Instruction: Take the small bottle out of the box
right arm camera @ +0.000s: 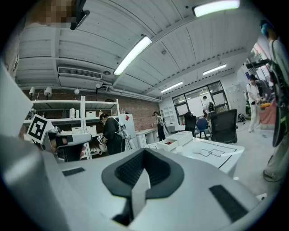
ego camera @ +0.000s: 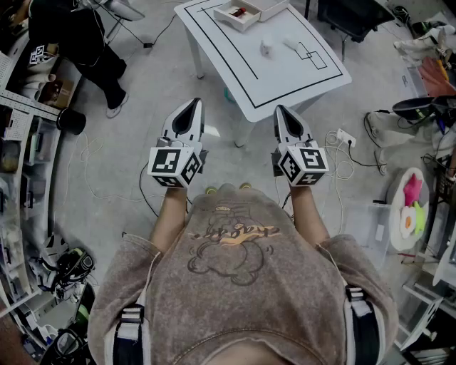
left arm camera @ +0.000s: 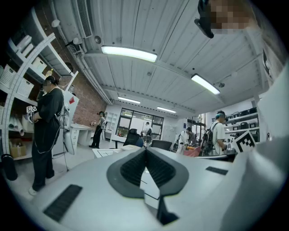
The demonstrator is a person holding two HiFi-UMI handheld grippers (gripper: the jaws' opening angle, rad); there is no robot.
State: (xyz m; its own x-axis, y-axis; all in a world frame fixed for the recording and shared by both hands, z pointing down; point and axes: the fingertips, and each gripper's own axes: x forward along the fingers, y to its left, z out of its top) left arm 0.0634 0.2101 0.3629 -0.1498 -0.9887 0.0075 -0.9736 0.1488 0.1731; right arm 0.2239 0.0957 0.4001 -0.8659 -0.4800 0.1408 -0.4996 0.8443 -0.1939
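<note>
A white table with black lines stands ahead of me on the floor. At its far end sits an open white box with a small red and dark item inside. A small white bottle stands on the tabletop, and another white object lies beside it. My left gripper and right gripper are held in front of my body, short of the table's near edge, both shut and empty. In the right gripper view the box and the table lie beyond the closed jaws.
A person in black stands by the shelves at the left. A black cylinder and cables lie on the floor, with a power strip at the right. A round tray with toy food sits at the far right.
</note>
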